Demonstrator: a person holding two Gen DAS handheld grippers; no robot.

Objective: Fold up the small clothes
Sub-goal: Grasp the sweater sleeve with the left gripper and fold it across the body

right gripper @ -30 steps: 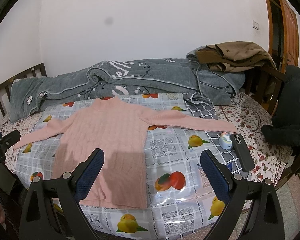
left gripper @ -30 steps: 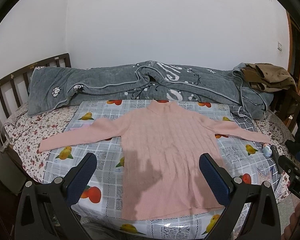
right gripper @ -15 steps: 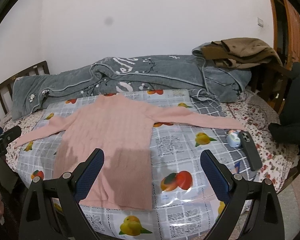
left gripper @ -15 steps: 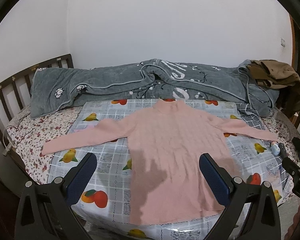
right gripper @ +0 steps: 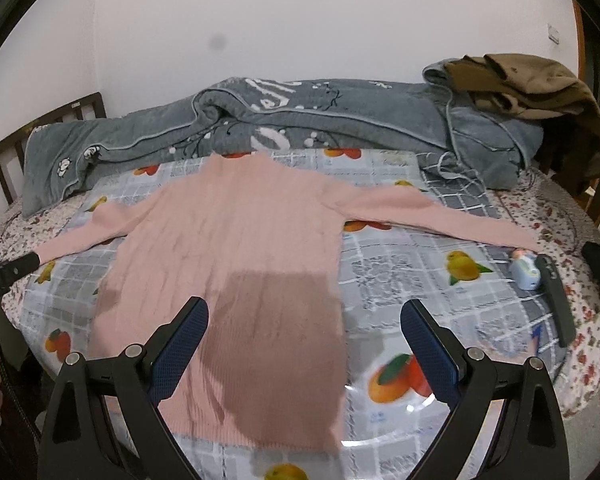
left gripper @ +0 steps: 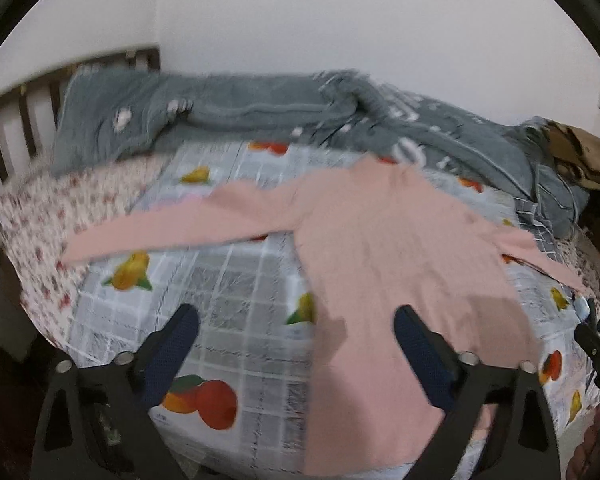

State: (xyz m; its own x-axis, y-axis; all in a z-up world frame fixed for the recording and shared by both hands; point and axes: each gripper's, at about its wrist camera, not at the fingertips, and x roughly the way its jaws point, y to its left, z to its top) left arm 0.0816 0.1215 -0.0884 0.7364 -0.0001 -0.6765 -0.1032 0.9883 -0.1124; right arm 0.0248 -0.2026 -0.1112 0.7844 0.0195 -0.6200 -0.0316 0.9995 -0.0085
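The pink ribbed knit sweater (right gripper: 236, 240) lay flat and face-up on the fruit-printed grey checked plastic sheet (right gripper: 400, 280) covering the bed, both sleeves spread outward and the hem toward the cameras; no fold appeared made, so the whole task seemingly remained. The left tool (left gripper: 296, 352) hovered above the sheet beside the sweater's left sleeve, jaws wide apart and empty. The right tool (right gripper: 304, 344) hovered over the hem, likewise spread and holding nothing.

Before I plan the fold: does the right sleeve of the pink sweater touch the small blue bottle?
Cannot tell. In the right wrist view the sleeve ends right at the bottle, with no plain gap or contact.
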